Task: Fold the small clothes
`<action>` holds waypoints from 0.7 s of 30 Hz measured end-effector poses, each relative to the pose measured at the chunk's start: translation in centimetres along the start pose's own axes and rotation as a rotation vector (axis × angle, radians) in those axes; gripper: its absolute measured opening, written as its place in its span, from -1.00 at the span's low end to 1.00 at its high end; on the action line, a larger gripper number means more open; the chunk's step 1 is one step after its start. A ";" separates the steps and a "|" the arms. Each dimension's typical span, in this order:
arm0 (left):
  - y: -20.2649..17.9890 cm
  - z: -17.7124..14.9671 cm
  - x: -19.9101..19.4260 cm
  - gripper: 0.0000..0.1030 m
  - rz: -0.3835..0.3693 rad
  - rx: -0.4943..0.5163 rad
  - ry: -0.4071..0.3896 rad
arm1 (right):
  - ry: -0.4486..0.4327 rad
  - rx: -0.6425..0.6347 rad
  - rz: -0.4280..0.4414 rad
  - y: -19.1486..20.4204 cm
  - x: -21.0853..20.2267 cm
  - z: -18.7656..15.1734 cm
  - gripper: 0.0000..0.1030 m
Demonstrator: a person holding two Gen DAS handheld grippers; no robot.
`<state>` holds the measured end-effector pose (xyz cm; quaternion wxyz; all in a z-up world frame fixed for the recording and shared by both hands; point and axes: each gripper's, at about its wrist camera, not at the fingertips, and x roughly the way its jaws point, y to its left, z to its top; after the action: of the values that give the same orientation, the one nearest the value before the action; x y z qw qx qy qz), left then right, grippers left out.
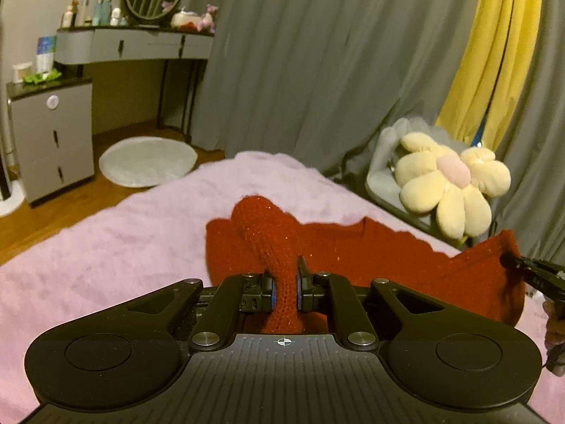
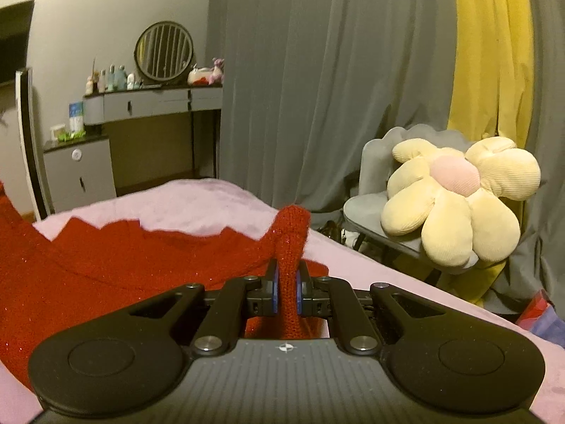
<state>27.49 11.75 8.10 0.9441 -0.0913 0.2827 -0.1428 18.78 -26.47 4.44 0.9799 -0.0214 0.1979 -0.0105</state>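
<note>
A cream flower-shaped plush cushion [image 2: 455,198] sits on a grey chair [image 2: 370,208] beside the pink-covered bed [image 1: 106,247]. Each claw, left [image 1: 285,284] and right [image 2: 286,288], pinches the red knitted garment [image 1: 388,251] lying on the bed.

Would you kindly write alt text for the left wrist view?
The left gripper is shut on a fold of a red knit garment on a pink bed. The right gripper pinches its far corner; a flower cushion sits beyond.
</note>
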 end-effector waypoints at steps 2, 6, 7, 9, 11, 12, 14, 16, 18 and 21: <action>0.3 0.4 0.2 -0.78 0.015 0.004 -0.017 | -0.017 0.007 -0.020 -0.1 0.2 0.2 -0.85; 1.5 0.8 2.2 -0.78 0.049 -0.063 -0.029 | -0.002 0.001 -0.069 -0.2 2.2 0.4 -0.85; 1.7 0.7 2.9 -0.78 0.054 -0.074 -0.032 | 0.006 0.001 -0.078 -0.2 2.8 0.3 -0.85; 2.0 0.1 4.5 -0.78 0.074 -0.078 -0.006 | 0.036 0.005 -0.091 -0.3 4.2 0.0 -0.85; 2.5 -0.8 6.1 -0.76 0.054 -0.081 0.042 | 0.076 0.019 -0.085 -0.6 5.4 -0.6 -0.85; 2.6 -1.3 6.7 -0.76 0.038 -0.083 0.065 | 0.096 0.023 -0.080 -0.7 5.9 -0.9 -0.85; 3.0 -2.3 7.8 -0.49 0.003 -0.088 0.114 | 0.118 0.018 -0.068 -0.6 6.5 -1.8 -0.85; 3.1 -3.0 8.5 -0.45 -0.008 -0.085 0.136 | 0.157 0.000 -0.056 -0.3 7.1 -2.7 -0.84; 3.6 -3.3 9.2 -0.45 -0.013 -0.109 0.151 | 0.193 -0.019 -0.050 0.0 7.7 -3.6 -0.81; 4.4 -3.6 10.0 -0.45 -0.040 -0.177 0.175 | 0.211 -0.008 -0.028 0.1 8.2 -4.0 -0.68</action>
<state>34.41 12.35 -1.05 0.9011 -0.1670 0.3736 -0.1433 24.79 -26.79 -2.42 0.9534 -0.0267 0.2995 -0.0256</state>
